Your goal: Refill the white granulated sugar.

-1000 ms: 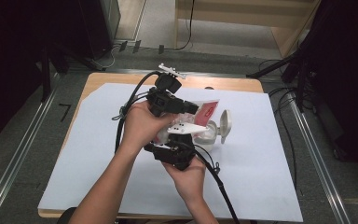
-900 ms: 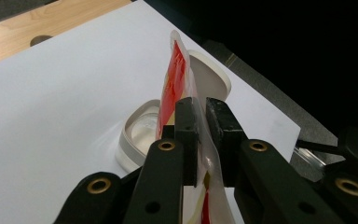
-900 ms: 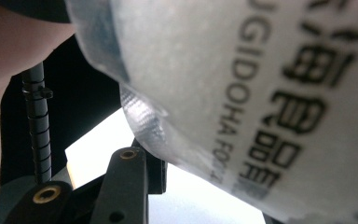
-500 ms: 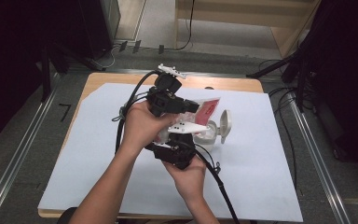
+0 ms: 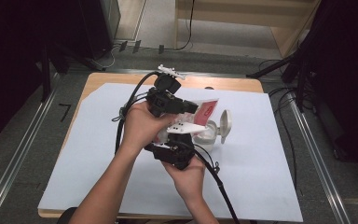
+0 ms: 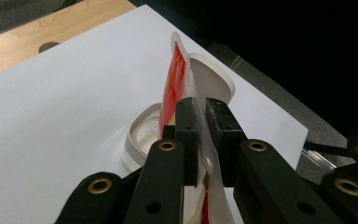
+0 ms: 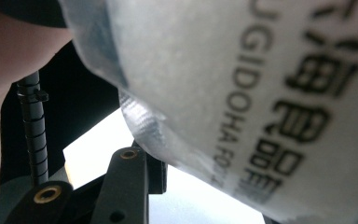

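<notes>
Left gripper [image 5: 186, 106] is clamped on the red-and-white packet [image 5: 205, 111]: in the left gripper view its fingers [image 6: 189, 126] stand nearly together w/ the thin packet [image 6: 175, 79] pinched edge-on between the pads, top of the packet sticking up past the tips. Packet is held in the air over the round white container [image 5: 205, 135], whose hinged lid [image 5: 224, 126] stands flipped open on the far-right side; in the left gripper view the container [image 6: 142, 137] sits just behind and below the packet.

Right gripper [image 5: 179, 140] is just under the left one, close to the packet's lower end. In the right gripper view the packet [image 7: 261, 93], w/ dark print on pale film, sits right up against the camera, one finger [image 7: 130, 177] below its edge; the other finger is hidden, so can't tell if the pads press on it.

Both hands bunch up mid-desk on the white sheet [image 5: 261, 177]. Container is near the sheet's middle, well apart from every edge. Wide bare sheet left, right and toward the person; wooden desk [image 5: 233, 84] edge shows at the far side. Cables trail from both grippers across the near side.
</notes>
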Demonstrator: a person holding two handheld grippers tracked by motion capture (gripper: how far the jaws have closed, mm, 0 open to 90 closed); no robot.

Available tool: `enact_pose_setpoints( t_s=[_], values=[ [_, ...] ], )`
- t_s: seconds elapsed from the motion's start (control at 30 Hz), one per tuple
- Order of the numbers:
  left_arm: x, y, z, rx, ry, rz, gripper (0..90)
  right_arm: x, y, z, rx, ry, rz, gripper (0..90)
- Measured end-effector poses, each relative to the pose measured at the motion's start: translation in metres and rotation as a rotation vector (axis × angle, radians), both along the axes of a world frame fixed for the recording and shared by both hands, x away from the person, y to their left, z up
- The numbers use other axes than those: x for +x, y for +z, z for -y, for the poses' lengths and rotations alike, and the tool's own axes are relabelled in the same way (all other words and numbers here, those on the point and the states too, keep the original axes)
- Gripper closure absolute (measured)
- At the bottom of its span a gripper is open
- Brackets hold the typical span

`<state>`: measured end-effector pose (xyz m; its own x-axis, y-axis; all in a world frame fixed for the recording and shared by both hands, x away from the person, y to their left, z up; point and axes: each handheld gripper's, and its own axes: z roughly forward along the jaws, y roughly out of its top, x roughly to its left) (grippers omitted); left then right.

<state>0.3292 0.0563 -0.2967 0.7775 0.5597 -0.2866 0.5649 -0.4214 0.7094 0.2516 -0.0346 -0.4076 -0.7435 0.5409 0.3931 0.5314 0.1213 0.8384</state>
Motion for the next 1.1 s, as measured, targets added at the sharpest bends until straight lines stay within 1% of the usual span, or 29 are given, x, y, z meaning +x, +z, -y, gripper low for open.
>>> enact_pose_setpoints(
  t_s=[0.07,0.1,0.17,0.27,0.33,0.37,0.6,0.7,0.77,0.87,0.93,1.0,1.07,1.1],
  values=[
    [-0.0021,0.0015,0.0003,0.006,-0.003,0.009,84.3,-0.0015,0.0006,0.0005,0.0,-0.002,0.008,63.6],
    [-0.0032,0.0017,0.0008,0.005,-0.001,0.017,84.3,-0.0022,0.0011,0.0006,0.008,0.001,0.008,63.6],
    [-0.0042,0.0025,0.0011,0.018,0.005,0.024,84.3,-0.002,0.0013,0.0002,0.017,0.006,0.008,63.7],
    [-0.0025,0.001,-0.0002,0.026,0.005,0.016,84.3,-0.0006,0.0004,-0.0006,0.018,0.013,0.003,63.6],
    [-0.0013,-0.0009,-0.0014,0.013,0.006,0.005,84.3,0.0001,-0.0006,-0.001,0.013,0.018,-0.004,63.6],
    [-0.0013,-0.001,-0.0018,0.011,0.009,0.005,84.3,0.0001,-0.001,-0.0014,0.008,0.015,0.001,63.6],
    [-0.0023,-0.0009,-0.0013,0.014,0.009,0.017,84.3,0.0004,-0.0013,-0.0019,0.004,0.016,0.006,63.5],
    [-0.0022,-0.0004,-0.0014,0.015,0.009,0.012,84.4,0.0005,-0.0012,-0.0018,0.005,0.015,0.006,63.5],
    [-0.0022,0.0003,-0.0019,0.009,0.001,0.01,84.4,0.0001,-0.0007,-0.0019,0.004,0.018,0.004,63.5],
    [-0.0016,0.0005,-0.0023,0.001,0.001,0.004,84.5,-0.0013,0.0015,-0.0019,0.0,0.013,0.003,63.6],
    [-0.0014,0.0,-0.0022,0.004,0.005,0.002,84.5,-0.0005,0.0014,-0.0019,-0.004,0.015,0.001,63.6],
    [-0.0027,0.0004,-0.0015,0.004,-0.003,0.009,84.4,-0.0001,0.0006,-0.0019,-0.001,0.015,0.004,63.6],
    [-0.0037,0.0018,-0.0007,0.012,-0.003,0.02,84.3,-0.0001,0.0001,-0.0015,0.003,0.011,0.015,63.5],
    [-0.0037,0.0015,-0.0002,0.007,0.0,0.023,84.3,0.0002,0.0002,-0.0013,0.004,0.009,0.016,63.4]
  ],
)
